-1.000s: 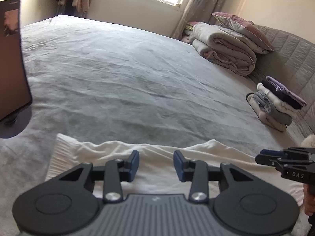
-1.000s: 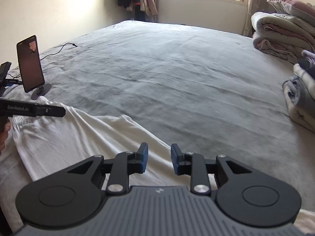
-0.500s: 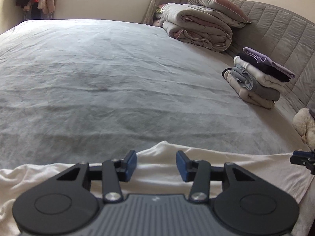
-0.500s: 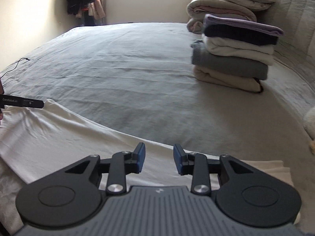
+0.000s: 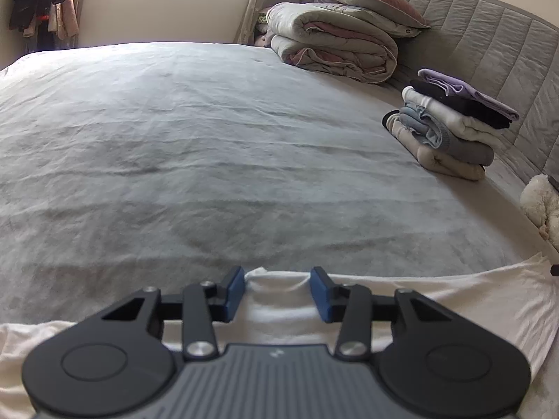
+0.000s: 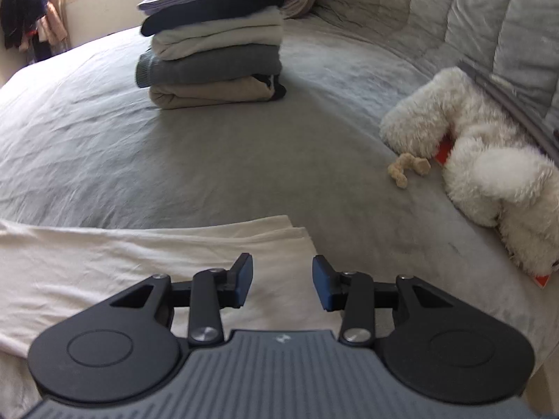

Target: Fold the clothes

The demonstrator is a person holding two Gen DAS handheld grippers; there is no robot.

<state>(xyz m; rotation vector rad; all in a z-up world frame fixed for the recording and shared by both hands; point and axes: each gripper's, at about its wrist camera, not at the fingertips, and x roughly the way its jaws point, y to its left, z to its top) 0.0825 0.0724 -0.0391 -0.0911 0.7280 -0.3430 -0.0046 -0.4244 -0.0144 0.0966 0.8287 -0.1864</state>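
Note:
A long white garment [image 5: 436, 300] lies flat across the near edge of the grey bed [image 5: 209, 132]. In the left wrist view my left gripper [image 5: 277, 295] is open just above the garment's far edge, a small fabric peak showing between its blue pads. In the right wrist view the same white garment [image 6: 122, 262] ends in layered folds at its right end. My right gripper [image 6: 282, 284] hovers open over that end, nothing held. A stack of folded clothes [image 6: 213, 56] stands further back on the bed; it also shows as the stack [image 5: 450, 129] in the left wrist view.
A white plush toy [image 6: 482, 167] with a small beige knot beside it lies right of the garment, against the padded grey headboard [image 6: 471, 28]. Rolled duvets and a pillow [image 5: 342, 38] are piled at the far corner. Hanging clothes [image 5: 38, 0] are by the window.
Both grippers have swung rightward along the garment. The phone stand has left both views, and the right gripper now faces the garment's right end, the stack and the plush toy. Both stayed open.

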